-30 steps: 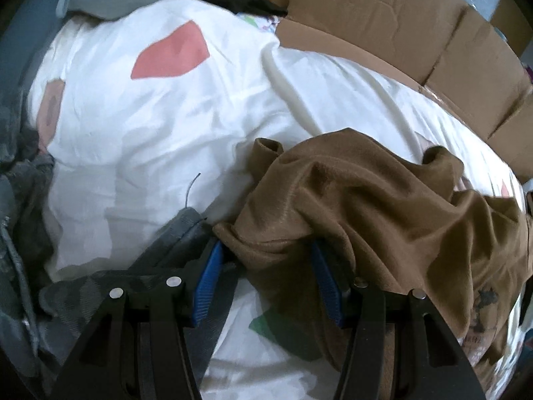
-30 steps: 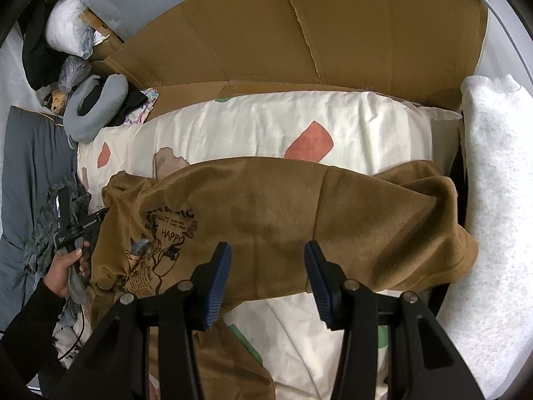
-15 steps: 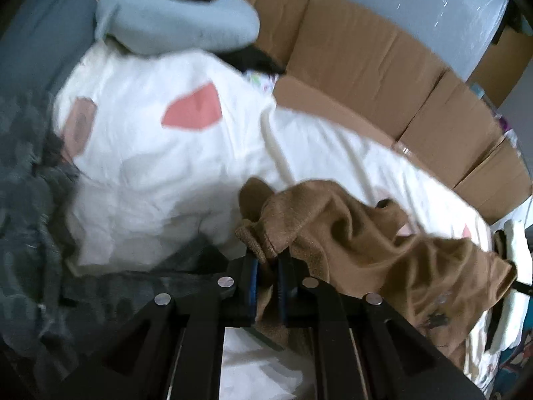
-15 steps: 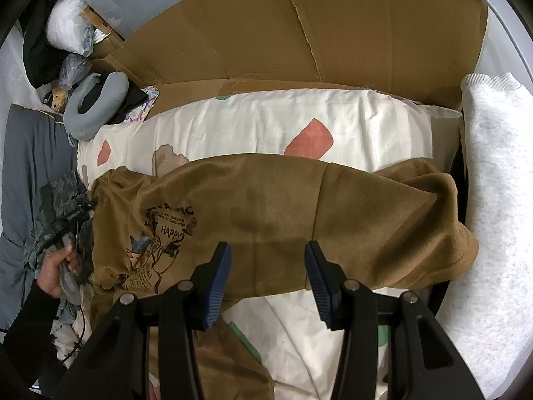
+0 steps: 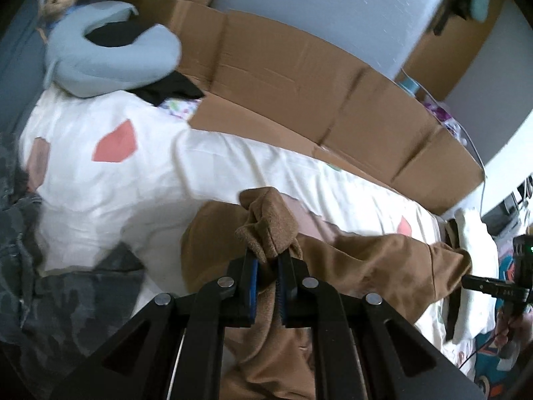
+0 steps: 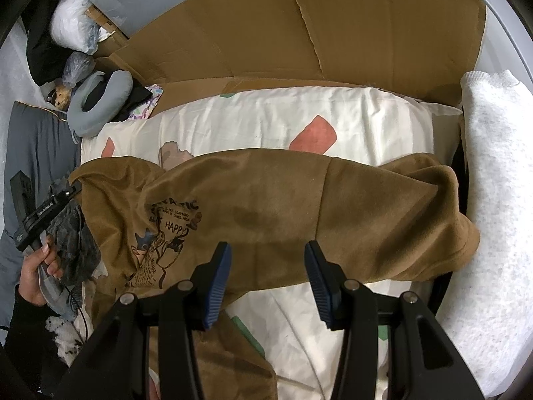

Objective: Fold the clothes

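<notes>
A brown fleece shirt [image 6: 299, 206] with a cartoon print [image 6: 166, 233] lies across the cream duvet [image 6: 266, 120]. My left gripper [image 5: 266, 268] is shut on a bunched end of the brown shirt [image 5: 269, 226] and holds it lifted off the duvet [image 5: 133, 180], the cloth trailing down to the right. In the right wrist view the left gripper [image 6: 71, 188] shows at the shirt's left end, held by a person's hand [image 6: 36, 266]. My right gripper [image 6: 266, 261] hovers open over the shirt's near edge, nothing between its blue pads [image 6: 218, 280].
Flattened cardboard [image 6: 299, 33] lines the far side of the bed. A grey neck pillow [image 5: 110, 60] and a doll lie at the far left. Dark camouflage clothing [image 5: 66, 293] sits at the left, and a folded white sweater [image 6: 496, 200] at the right.
My left gripper shut on the shirt's bunched end and lifted it, so the view rose and tilted up. The right gripper stayed still and open.
</notes>
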Tool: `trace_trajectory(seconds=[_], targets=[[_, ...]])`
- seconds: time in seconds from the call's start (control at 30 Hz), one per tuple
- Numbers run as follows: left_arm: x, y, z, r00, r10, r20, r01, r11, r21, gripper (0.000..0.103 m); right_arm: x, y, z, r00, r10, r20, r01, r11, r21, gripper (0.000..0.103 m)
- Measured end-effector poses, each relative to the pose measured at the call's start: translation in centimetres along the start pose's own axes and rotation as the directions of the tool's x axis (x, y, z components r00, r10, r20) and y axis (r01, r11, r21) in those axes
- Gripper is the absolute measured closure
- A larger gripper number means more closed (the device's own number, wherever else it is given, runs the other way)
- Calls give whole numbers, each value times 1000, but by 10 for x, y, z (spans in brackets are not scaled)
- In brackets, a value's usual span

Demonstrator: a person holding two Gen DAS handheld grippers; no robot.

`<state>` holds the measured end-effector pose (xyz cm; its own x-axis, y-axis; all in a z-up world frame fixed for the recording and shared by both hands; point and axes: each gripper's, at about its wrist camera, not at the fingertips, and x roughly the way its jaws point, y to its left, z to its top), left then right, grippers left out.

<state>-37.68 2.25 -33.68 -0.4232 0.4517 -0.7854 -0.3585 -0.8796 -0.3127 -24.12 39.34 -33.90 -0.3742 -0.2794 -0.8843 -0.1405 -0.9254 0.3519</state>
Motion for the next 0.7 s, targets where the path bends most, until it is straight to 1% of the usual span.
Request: trace_trajectory(seconds=[0.1,0.27,0.47,0.57,0.7], targets=[[9,-12,-4,1000,-12,-27,12,1000,9,95,0,-2,1,1000,2,1,-2,1000,7,59],[17,-32,-11,998,-9,-60,12,999,42,95,-1,-3,2,1000,5,1,-5,1000,9,59],[26,-48,-21,995,-37,-93,40,999,31,95,1,-2,1,1000,15,-7,-15,1000,13,59],[33,-60,-30,991,-59,-119,63,997,32,95,2,1,0,1000,24,-12,-24,1000,14,59],[47,-80,-44,983,-80,-166,92,993,69,95,3,5,-2,1000,27,-15,-27,1000,3,59]])
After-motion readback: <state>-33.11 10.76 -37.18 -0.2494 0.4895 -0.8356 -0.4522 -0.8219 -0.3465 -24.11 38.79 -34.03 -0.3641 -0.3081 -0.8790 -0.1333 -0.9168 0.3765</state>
